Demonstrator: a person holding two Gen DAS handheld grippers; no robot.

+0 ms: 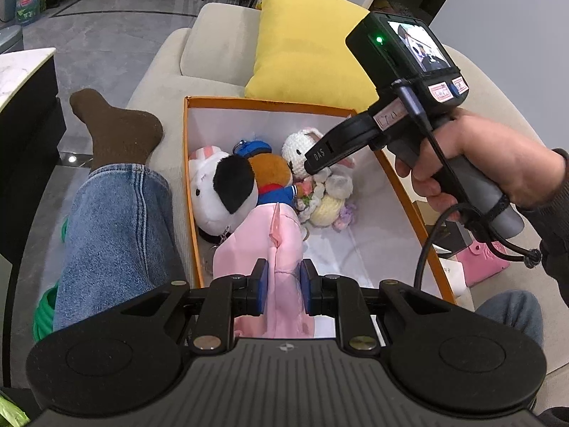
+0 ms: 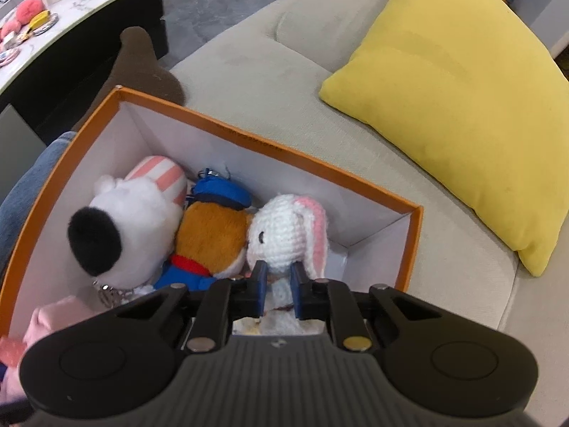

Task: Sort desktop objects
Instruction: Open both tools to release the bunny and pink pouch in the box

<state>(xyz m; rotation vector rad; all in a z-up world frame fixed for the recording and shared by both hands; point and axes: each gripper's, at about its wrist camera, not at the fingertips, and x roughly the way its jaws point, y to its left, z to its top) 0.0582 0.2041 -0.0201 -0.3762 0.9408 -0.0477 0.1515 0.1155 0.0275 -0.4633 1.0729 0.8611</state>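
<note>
Left wrist view: the left tool (image 1: pixel 283 286) pinches a pink fabric item (image 1: pixel 265 245) at 6 o'clock, over the near end of the orange box (image 1: pixel 270 100) on the sofa (image 1: pixel 213 46). Right wrist view: the right tool (image 2: pixel 278 290) is clamped on the white crochet bunny (image 2: pixel 284 227), which lies at 3 o'clock of the brown plush (image 2: pixel 213 235) and the black-and-white plush (image 2: pixel 121 227) inside the box.

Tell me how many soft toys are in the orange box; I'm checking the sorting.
4 visible: a white plush dog at the left wall, a brown sailor plush beside it, a crocheted bunny on its right, and a pink plush nearest. Smaller ones may hide underneath.
</note>
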